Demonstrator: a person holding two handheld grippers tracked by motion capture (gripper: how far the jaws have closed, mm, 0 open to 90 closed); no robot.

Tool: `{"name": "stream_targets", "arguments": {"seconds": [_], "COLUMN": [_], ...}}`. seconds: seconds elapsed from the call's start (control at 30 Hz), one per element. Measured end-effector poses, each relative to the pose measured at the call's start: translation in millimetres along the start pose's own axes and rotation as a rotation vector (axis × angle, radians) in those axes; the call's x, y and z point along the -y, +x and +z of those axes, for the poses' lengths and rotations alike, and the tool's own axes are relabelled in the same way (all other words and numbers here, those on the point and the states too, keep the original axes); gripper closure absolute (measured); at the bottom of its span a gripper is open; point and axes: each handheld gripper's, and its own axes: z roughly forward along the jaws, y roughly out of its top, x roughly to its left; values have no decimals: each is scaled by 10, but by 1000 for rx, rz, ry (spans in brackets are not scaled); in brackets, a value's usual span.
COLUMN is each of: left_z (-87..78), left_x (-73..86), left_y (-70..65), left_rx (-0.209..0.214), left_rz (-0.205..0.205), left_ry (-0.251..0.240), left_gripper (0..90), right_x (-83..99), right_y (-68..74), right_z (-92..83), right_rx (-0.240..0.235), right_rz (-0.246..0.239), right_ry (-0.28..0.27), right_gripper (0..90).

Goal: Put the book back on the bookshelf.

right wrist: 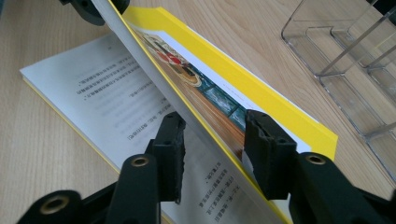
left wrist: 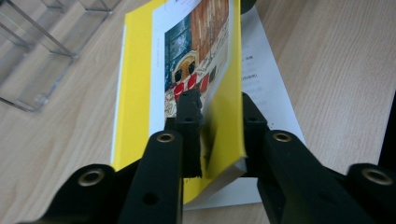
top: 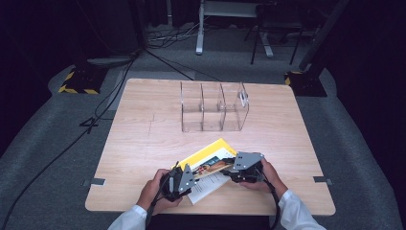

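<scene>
High view: near the front edge of the surface (top: 143, 124), the yellow book (top: 210, 160) lies open with its front part lifted between both hands. The left gripper (left wrist: 217, 116) is clamped on that lifted cover block's corner, and the right gripper (right wrist: 212, 140) straddles its far edge, jaws half open, though I cannot tell if they press. Next, I judge, comes closing the book and carrying it to the clear divided organizer (top: 213, 106); the page's print is too small to read.

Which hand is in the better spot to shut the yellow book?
Probably the left. The left gripper already pinches the raised part of the yellow book; the right gripper's jaws only straddle it loosely.
</scene>
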Motion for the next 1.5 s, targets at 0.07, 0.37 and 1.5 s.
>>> {"name": "stream_targets", "arguments": {"seconds": [0.07,0.37,1.5], "left_z": [-17,-241,-298], "left_x": [22,298,-27], "left_y": [8,201,127], "left_rx": [-1,74,-66], "left_rz": [10,-34,-59], "left_ry": [1,-36,100], "left_gripper": [784,783,438], "right_x": [0,130,-46], "right_y": [-5,-115,118], "right_z": [1,41,6], "right_rx": [-6,-29,-32], "right_rz": [9,23,-155], "right_ry": [-7,-37,-89], "right_gripper": [573,578,793]}}
